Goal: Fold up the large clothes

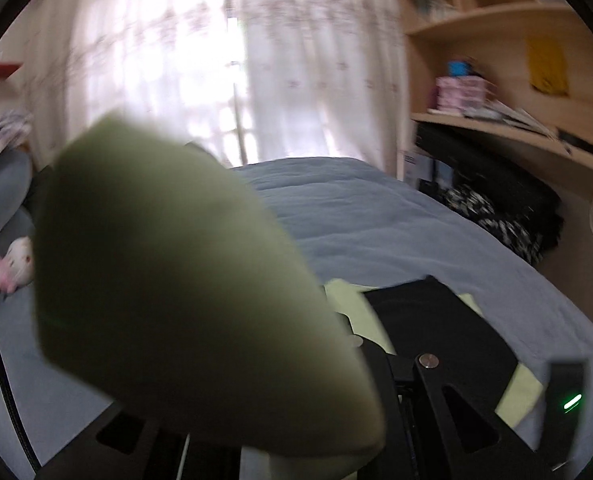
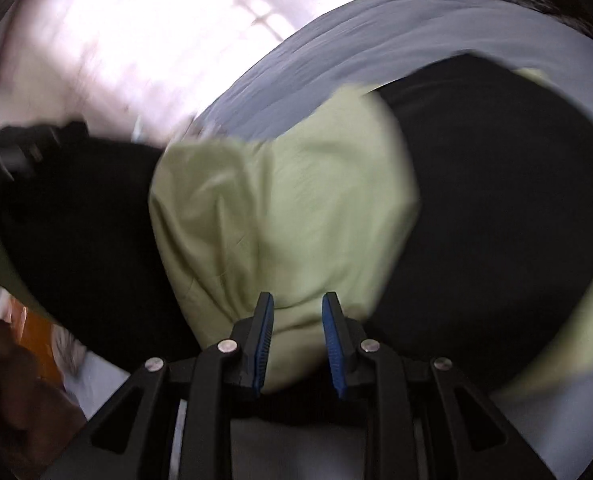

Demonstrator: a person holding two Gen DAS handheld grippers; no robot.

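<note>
On the bed (image 1: 376,216): blue-grey cover is showing under a two-tone garment, pale green and black, both views motion-blurred.
Garment (image 2: 296,208): pale green panel is bunching up right in front of the right wrist camera, black parts are spreading to either side of it, all over the blue-grey cover.
Garment, left view: a big green fold is hanging close to the lens and blocking most of the lower left; further green and black parts are lying flat on the bed to the right.
Right gripper (image 2: 298,320): blue-padded fingers (image 2: 264,328) are standing a little apart with a wad of green cloth filling the gap; the cloth is meeting both pads, so it is gripping the fabric.
Left gripper (image 1: 368,344): fingertips are hidden behind the green fold; only black linkage is showing at the bottom right. Jaws are reading as closed; the cloth is rising straight out of them, so it looks pinched, though the contact itself cannot be seen.
Other gripper in left view: a black part with a green light (image 1: 572,402) is showing at the right edge.
Background: sheer curtains (image 1: 176,60) are glowing with daylight, wooden shelves (image 1: 496,20) are standing right of the bed, a pink-and-white soft toy (image 1: 16,264) is lying near the bed's left edge.
</note>
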